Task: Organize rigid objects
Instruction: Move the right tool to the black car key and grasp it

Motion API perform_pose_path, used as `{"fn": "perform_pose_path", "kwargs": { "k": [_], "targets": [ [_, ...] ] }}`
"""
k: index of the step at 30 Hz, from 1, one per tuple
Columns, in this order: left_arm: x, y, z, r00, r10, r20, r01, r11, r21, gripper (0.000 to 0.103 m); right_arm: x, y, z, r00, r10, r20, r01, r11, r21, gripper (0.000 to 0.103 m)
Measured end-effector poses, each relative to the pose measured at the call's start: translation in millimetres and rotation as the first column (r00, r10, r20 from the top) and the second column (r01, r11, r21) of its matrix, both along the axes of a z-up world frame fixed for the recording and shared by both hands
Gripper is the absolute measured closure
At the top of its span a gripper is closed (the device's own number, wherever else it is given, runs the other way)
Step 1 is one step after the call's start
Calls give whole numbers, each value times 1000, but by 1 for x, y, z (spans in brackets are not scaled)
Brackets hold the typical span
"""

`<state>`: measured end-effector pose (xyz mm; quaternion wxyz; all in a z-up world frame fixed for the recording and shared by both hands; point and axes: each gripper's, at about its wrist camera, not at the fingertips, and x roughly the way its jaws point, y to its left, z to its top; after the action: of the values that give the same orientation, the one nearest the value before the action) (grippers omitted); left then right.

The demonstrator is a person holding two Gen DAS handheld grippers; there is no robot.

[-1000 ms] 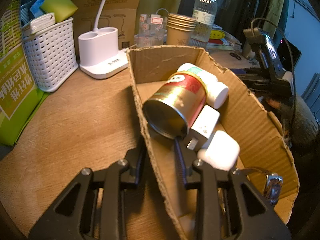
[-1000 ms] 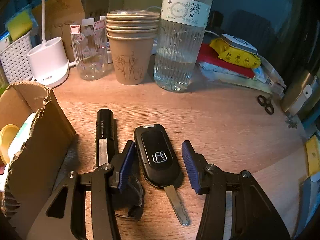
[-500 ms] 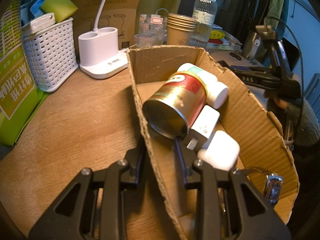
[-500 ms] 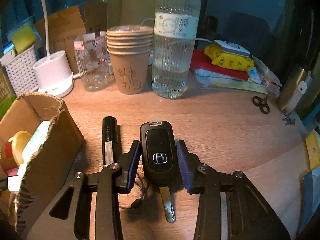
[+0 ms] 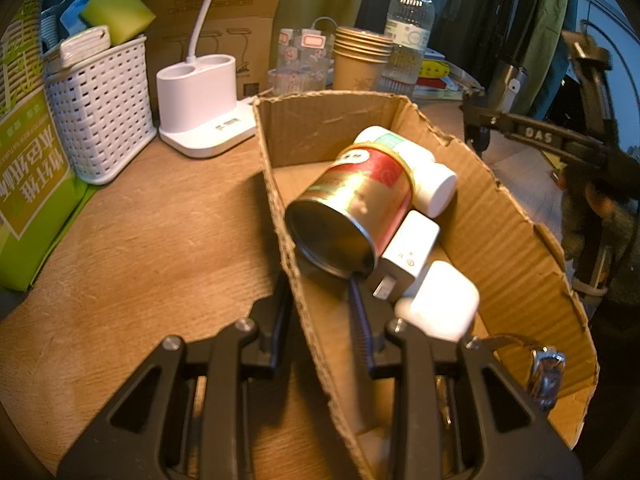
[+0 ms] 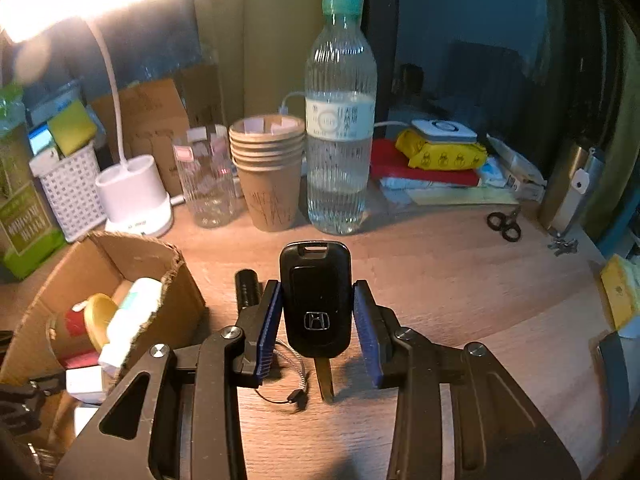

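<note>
The right gripper (image 6: 316, 322) has its blue pads clamped on the two long sides of the Honda car key (image 6: 315, 300), at the centre of the right wrist frame, its metal blade pointing back toward the camera and apparently clear of the desk (image 6: 460, 288). The cardboard box (image 6: 120, 256) sits at the lower left of that frame, and a small black flashlight (image 6: 247, 284) lies on the desk between box and key. To do this step well, carry the key left high enough to clear the torn box rim, and release only once it is over bare floor, not on the can. In the left wrist frame the left gripper (image 5: 318, 300) sits bottom centre, its jaws narrow astride the box's near wall (image 5: 280, 200); whether they actually pinch it I cannot tell. Inside lie a red and gold can (image 5: 352, 208), a white pill bottle (image 5: 420, 168), a white charger plug (image 5: 406, 256) and a white earbud case (image 5: 440, 300), so the open spot is toward the right wall
</note>
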<state>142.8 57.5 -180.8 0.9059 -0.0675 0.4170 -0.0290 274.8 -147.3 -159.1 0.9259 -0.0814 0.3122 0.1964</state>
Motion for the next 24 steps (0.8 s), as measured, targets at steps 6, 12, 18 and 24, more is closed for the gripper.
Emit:
{"fn": "perform_pose_path", "kwargs": {
  "k": [6,12,18,24],
  "targets": [
    [0,0,0,1000,0,0,0,1000,0,73,-12,-4,13,999,-3,36,1,999,40,65],
    [0,0,0,1000,0,0,0,1000,0,73,-30,-2,31,997,11,79,-16,999,52,65],
    [0,0,0,1000,0,0,0,1000,0,73,-56,4,52,990,45,133,-54,996,65,65],
    [0,0,0,1000,0,0,0,1000,0,73,-85,8,69,982,78,170,-95,991,93,65]
  ]
}}
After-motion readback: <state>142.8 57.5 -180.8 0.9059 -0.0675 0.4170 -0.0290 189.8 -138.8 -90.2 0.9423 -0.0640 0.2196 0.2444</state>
